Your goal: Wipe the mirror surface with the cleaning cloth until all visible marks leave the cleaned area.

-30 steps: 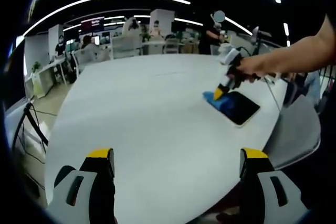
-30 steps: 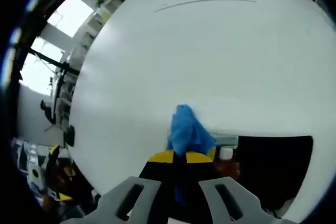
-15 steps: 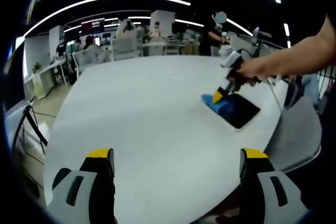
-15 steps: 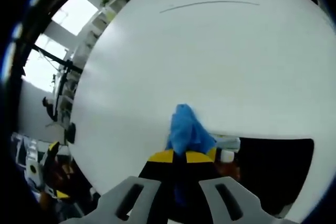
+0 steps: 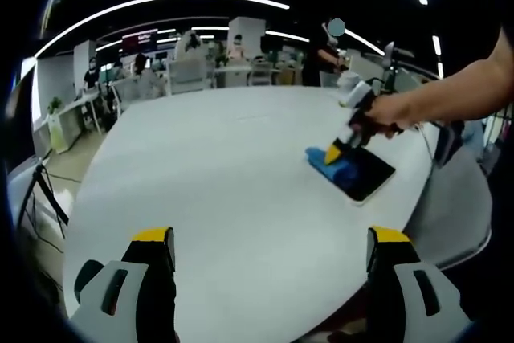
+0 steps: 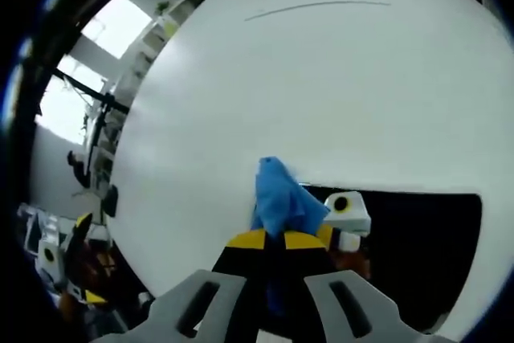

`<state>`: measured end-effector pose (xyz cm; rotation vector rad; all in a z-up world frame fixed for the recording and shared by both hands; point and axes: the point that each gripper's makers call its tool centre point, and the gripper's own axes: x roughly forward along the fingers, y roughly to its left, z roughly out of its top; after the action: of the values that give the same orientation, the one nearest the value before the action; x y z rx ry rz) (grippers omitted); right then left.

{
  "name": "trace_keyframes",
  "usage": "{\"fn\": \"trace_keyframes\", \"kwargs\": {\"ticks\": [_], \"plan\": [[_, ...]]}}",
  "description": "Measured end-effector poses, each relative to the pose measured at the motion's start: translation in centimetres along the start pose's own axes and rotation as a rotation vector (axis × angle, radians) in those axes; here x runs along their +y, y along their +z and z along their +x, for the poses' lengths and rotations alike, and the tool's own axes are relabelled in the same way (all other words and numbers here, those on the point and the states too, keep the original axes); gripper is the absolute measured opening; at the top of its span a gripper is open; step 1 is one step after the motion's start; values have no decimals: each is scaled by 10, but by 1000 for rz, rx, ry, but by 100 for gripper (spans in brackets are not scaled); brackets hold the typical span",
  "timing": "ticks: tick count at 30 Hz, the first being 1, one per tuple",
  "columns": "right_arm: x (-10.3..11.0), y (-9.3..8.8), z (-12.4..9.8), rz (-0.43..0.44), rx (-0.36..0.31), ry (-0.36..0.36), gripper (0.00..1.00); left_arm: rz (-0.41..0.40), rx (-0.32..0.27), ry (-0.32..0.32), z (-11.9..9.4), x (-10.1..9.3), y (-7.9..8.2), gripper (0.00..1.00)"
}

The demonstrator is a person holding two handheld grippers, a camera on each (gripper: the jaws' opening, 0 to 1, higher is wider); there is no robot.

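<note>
L fingers [image 5: 271, 256] apart, R fingers [image 6: 271, 240] clamped.

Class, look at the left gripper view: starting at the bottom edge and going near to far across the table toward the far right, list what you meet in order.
Left gripper, jaws wide apart → bare white table → blue cleaning cloth at the mirror's edge → right gripper pinching the cloth → the person's hand holding it.

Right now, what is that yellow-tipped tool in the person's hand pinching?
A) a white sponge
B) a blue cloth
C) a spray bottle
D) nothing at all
B: the right gripper has its jaws shut on the blue cloth, pressed at the edge of the dark mirror on the white table.
</note>
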<state>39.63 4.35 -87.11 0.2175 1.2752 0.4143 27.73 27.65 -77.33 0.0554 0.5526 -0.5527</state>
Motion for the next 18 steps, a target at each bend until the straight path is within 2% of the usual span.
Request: {"fn": "trace_keyframes", "kwargs": {"ticks": [9,18], "plan": [[5,-13,-4,10,-2,2,0,8,6,-12,-1,0,-4,99],[12,-25,-5,16,10,10,0,26,0,-27,0,-1,2,99]]}}
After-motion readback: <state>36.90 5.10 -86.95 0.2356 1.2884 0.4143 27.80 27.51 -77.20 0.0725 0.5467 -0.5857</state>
